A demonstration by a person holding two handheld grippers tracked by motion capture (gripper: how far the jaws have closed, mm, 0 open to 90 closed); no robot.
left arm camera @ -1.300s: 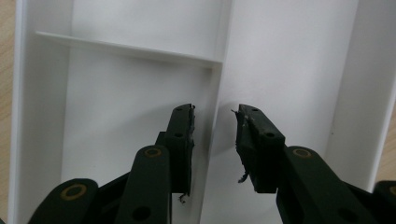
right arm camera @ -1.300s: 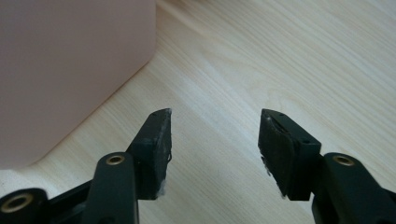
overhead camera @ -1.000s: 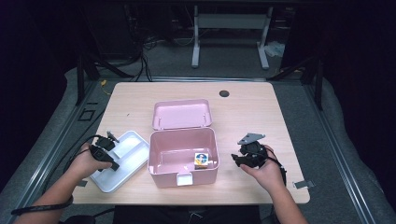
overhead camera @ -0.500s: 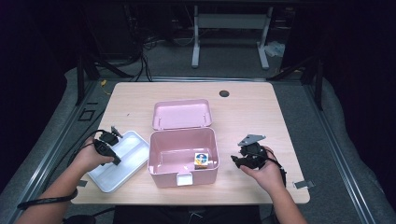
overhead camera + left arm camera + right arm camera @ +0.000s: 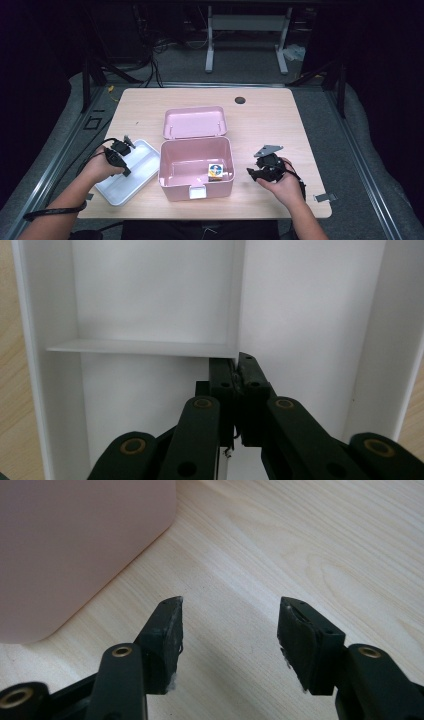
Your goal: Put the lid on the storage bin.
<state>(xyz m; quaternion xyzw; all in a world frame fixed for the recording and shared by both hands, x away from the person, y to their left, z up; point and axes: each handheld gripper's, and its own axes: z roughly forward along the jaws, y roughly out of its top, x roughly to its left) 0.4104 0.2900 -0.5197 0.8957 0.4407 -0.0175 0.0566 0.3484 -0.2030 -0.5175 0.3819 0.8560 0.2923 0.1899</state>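
The left gripper (image 5: 237,365) sits inside the white tray (image 5: 142,152), jaws pressed together on the tray's thin upright divider (image 5: 235,295), close to where a cross partition meets it. The tray lies on the tabletop (image 5: 310,130) just left of the open pink box (image 5: 172,175), its long axis slanting from near-left to far-right. The left hand is therefore the nearer one to the tray. The right gripper (image 5: 230,625) rests low over bare tabletop beside the box's right wall, jaws spread wide and empty. A small coloured cube (image 5: 215,171) sits inside the box, near its right wall. Any tray move probably depends on this divider grip
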